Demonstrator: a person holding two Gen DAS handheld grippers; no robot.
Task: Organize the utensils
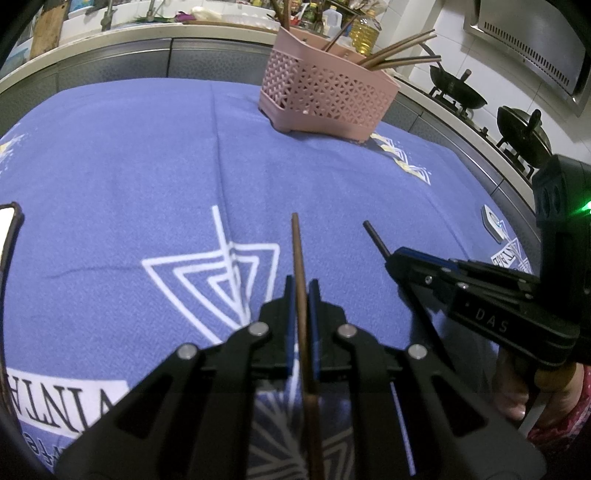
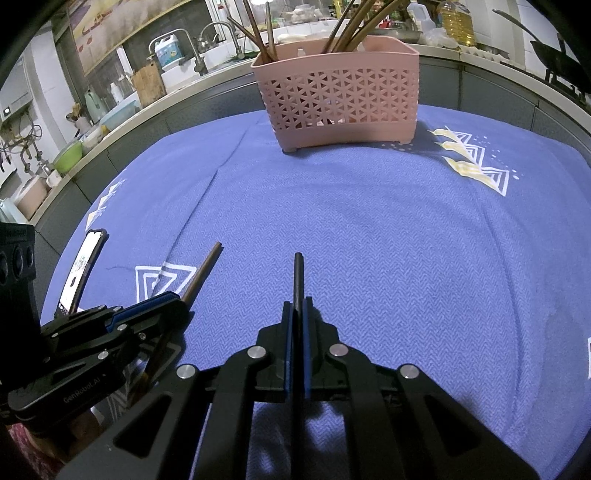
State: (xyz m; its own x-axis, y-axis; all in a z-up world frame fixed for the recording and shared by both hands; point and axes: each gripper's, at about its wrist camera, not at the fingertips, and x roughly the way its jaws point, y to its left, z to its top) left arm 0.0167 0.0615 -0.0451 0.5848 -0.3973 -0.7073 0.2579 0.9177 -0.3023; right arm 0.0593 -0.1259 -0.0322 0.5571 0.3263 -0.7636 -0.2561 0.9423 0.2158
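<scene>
- My left gripper is clamped on a brown chopstick, which runs between the blue pads and sticks out ahead of the fingertips, above the blue cloth.
- My right gripper is clenched on a black chopstick; its tip pokes out past the pads and points toward the far side of the table.
- In the left wrist view the right gripper comes in from the right edge, the black chopstick slanting up and left out of its tip. Below it, part of my hand shows at the handle, with a patterned red sleeve at the frame's edge.
- In the right wrist view the left gripper sits at lower left, the brown chopstick angling up and right from it. The two chopsticks are apart, not touching.
- The pink utensil basket stands on the far part of the cloth, well beyond both grippers, its lattice wall facing me.
- More chopsticks stand in the basket already: one bunch leaning in the right compartment, a few in the left one.
- A phone with a lit screen lies on the cloth's left edge, near the left gripper.
- The cloth carries white triangle prints just ahead of the left gripper.
- Behind the table runs a kitchen counter with taps and bottles; two dark woks sit on a stove to the right.
</scene>
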